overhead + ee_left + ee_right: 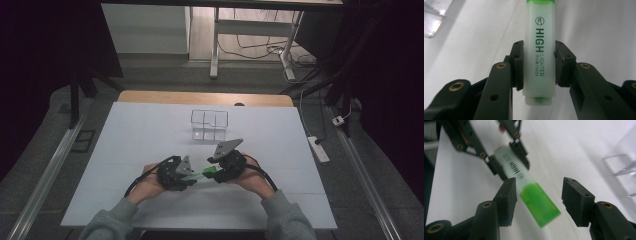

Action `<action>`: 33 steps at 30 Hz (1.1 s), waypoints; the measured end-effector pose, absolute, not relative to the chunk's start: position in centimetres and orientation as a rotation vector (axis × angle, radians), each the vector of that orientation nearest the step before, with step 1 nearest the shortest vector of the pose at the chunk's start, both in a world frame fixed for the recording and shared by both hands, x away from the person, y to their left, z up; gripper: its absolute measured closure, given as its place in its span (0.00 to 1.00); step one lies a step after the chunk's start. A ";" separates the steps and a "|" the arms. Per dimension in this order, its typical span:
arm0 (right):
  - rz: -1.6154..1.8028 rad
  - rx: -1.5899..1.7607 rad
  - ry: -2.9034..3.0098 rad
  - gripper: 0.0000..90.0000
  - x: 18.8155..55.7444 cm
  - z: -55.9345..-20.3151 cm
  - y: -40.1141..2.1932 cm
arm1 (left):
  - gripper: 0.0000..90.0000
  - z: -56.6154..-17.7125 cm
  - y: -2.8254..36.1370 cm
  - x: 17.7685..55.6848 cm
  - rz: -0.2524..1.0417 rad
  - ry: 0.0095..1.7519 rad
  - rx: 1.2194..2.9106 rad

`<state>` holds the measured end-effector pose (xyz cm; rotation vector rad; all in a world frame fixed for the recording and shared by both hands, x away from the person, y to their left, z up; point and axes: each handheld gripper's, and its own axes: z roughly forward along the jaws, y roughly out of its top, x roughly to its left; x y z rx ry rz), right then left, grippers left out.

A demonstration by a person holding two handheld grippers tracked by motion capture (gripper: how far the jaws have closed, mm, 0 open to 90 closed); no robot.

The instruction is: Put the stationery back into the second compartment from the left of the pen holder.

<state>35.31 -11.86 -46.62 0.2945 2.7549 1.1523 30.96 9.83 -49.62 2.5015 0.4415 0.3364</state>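
L hand-held gripper (537, 65) pinches the pale translucent plastic highlighter w/ green cap (539, 47) by its barrel, pads pressed on both sides. R hand-held gripper (537, 195) has its jaws spread round the green cap end, left pad at the cap, right pad clear of it. Highlighter hangs between the two, just above the white tabletop (140, 135), near its front edge. Clear plastic compartment box (209, 124) sits toward the far edge, well apart.

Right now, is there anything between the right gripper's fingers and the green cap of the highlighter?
Nothing visible blocks it. The right gripper stands open with the highlighter's green cap between its fingers, which do not press on it. The left gripper is shut on the highlighter farther along its pale barrel, clear of the cap.
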 end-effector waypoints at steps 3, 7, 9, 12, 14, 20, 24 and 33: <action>1.231 0.394 2.709 0.47 35.7 -46.1 -12.6 | 0.72 -49.6 10.3 31.1 0.364 0.475 2.479; 1.265 0.465 2.648 0.45 35.9 -45.9 -13.3 | 0.71 -49.5 10.8 31.3 0.385 0.542 2.426; 1.283 0.504 2.617 0.43 36.0 -45.9 -13.4 | 0.71 -49.4 11.2 31.3 0.391 0.567 2.392; 1.304 0.542 2.584 0.41 36.1 -45.8 -13.7 | 0.71 -49.2 11.5 31.3 0.422 0.596 2.353; 1.327 0.570 2.569 0.40 36.2 -45.8 -13.7 | 0.71 -49.2 11.7 31.3 0.439 0.613 2.325; 1.348 0.631 2.560 0.36 36.2 -45.9 -13.7 | 0.71 -49.1 12.0 31.2 0.488 0.641 2.277; 1.360 0.659 2.563 0.35 36.2 -46.2 -13.5 | 0.71 -49.0 12.0 31.1 0.510 0.647 2.246; 1.400 0.707 2.561 0.33 36.1 -46.7 -12.7 | 0.71 -49.1 10.9 30.5 0.540 0.612 2.235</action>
